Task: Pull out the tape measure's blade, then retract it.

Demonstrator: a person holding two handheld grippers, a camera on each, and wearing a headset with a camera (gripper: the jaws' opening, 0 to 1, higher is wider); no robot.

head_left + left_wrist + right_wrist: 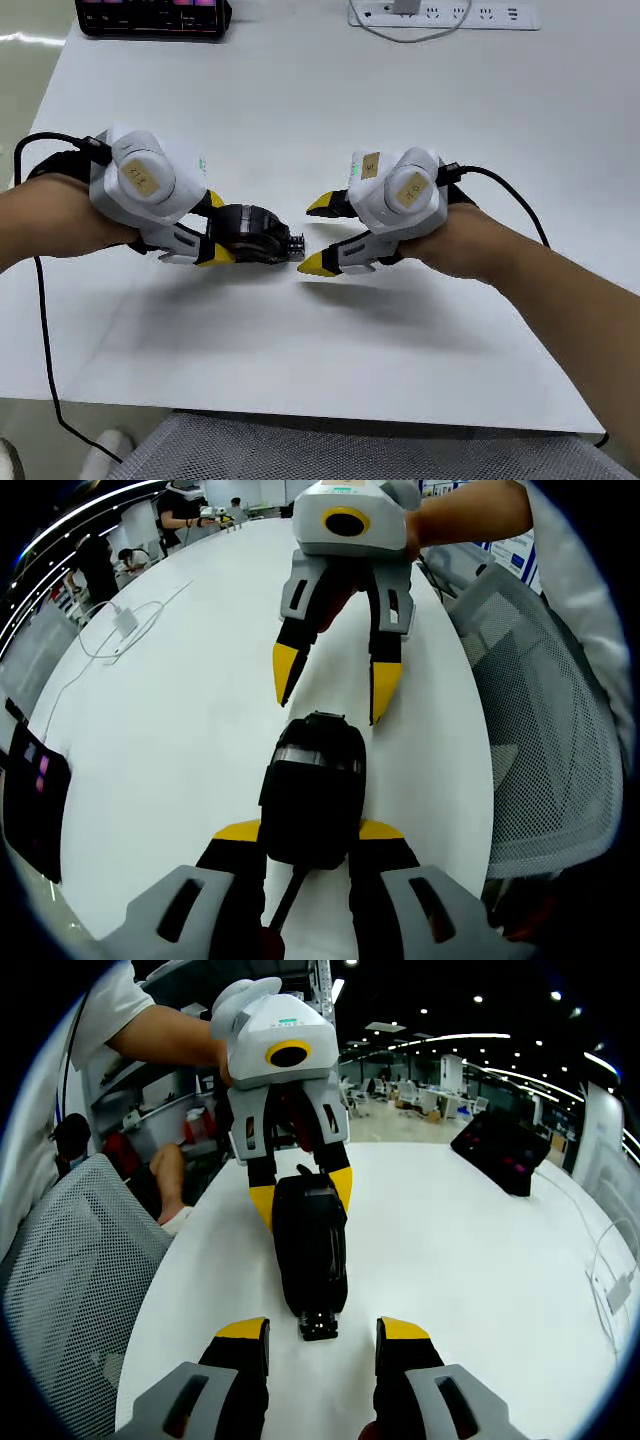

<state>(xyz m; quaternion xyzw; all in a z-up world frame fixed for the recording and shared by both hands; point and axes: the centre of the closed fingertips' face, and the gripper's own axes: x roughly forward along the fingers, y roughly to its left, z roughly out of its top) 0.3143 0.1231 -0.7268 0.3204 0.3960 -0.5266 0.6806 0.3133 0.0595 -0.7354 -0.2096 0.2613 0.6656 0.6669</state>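
Observation:
A black tape measure [250, 234] stands on edge on the white table [330, 90], with my left gripper [214, 226] shut on its body. In the left gripper view the tape measure [313, 788] sits between the yellow-tipped fingers [238, 831]. Its blade hook [318, 1325] points at my right gripper [322, 1330], which is open, its jaws just short of the hook on either side. In the head view the right gripper [320, 234] stands close to the right of the hook [296, 242]. The blade is fully inside the case.
A white power strip [445, 14] with a cable lies at the table's far edge. A dark device [152, 15] sits at the far left corner. A mesh chair [330, 450] is at the near edge. Black cables trail from both grippers.

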